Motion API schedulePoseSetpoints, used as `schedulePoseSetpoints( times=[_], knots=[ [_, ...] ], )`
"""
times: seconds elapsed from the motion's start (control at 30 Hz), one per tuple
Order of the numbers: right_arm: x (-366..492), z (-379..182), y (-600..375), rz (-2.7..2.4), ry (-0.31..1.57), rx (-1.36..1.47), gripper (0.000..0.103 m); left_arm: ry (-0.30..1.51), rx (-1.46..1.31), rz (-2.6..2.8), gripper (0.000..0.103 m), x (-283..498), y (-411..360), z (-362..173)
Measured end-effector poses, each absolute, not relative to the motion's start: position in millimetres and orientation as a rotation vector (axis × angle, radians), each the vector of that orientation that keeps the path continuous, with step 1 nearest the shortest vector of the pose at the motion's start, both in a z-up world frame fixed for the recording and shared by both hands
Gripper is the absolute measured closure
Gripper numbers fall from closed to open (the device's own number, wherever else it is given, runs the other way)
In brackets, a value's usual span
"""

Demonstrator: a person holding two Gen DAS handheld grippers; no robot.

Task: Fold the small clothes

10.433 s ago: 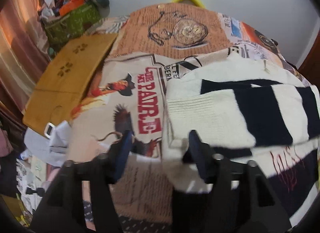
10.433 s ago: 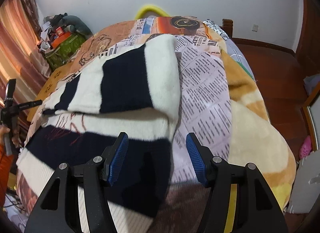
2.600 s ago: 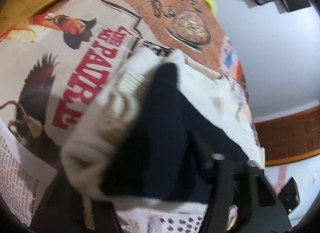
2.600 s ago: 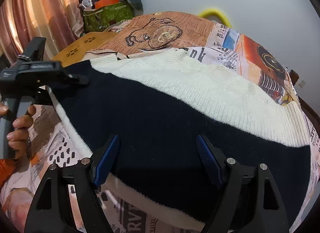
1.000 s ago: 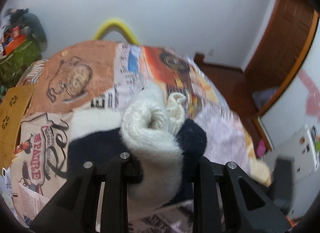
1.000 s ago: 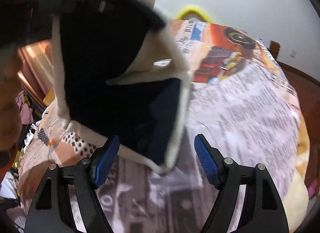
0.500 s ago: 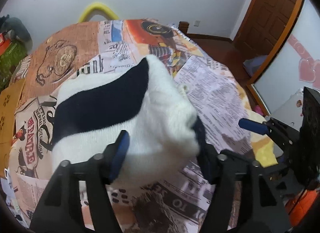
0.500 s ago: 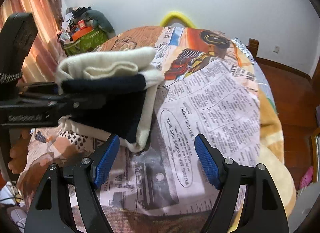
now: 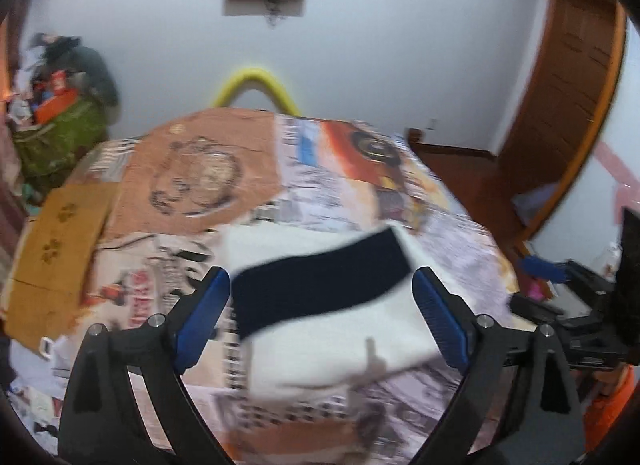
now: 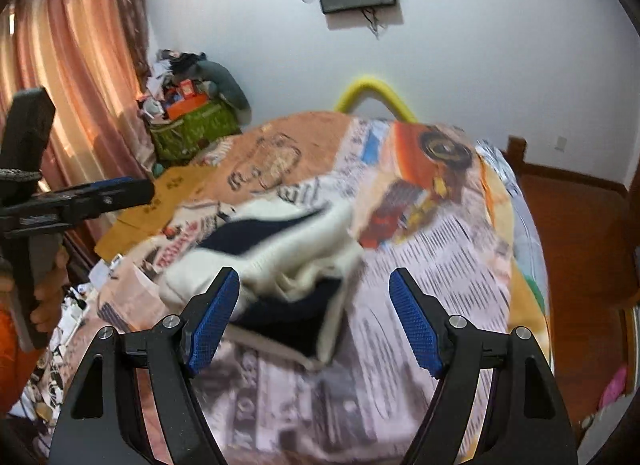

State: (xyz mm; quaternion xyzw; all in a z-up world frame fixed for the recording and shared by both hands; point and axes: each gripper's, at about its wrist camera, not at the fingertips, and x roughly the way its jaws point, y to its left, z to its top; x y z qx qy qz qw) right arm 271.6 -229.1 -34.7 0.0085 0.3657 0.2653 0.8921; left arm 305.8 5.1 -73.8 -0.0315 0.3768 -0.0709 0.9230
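A folded cream and navy striped sweater (image 9: 332,313) lies on the printed bedspread (image 9: 208,169), blurred by motion. My left gripper (image 9: 320,321) is open and empty, raised a little in front of the sweater. The sweater also shows in the right wrist view (image 10: 280,265) as a loose folded bundle. My right gripper (image 10: 314,317) is open and empty, held above the bed in front of the bundle. The left gripper (image 10: 100,191) appears at the left of the right wrist view, held in a hand.
A brown cardboard sheet (image 9: 52,249) lies at the bed's left edge. A green bag with clutter (image 10: 192,125) stands by the pink curtain (image 10: 72,77). A yellow hoop (image 9: 256,85) rises behind the bed. A wooden door (image 9: 560,105) is to the right.
The left gripper let go of the folded sweater, which now lies on the bed. Both grippers have pulled back and up from it.
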Motion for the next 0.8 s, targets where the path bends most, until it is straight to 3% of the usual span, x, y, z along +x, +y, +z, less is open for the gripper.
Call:
schedulePoseSetpoints(
  times=[0.3, 0.63, 0.8],
  knots=[
    [320.1, -35.8, -166.8, 0.639, 0.759, -0.019, 0.029, 0.85, -0.073, -0.064, 0.01, 354.4, 52.3, -106.3],
    [352.6, -111.0, -145.5, 0.647, 0.98, -0.043, 0.031, 1.036, -0.037, -0.131, 0.01, 392.7, 35.6, -189.9],
    [330.6, -127.8, -162.6, 0.623, 0.974, -0.076, 0.031, 1.06, 0.02, -0.162, 0.009, 381.4, 21.5, -220.0]
  ],
)
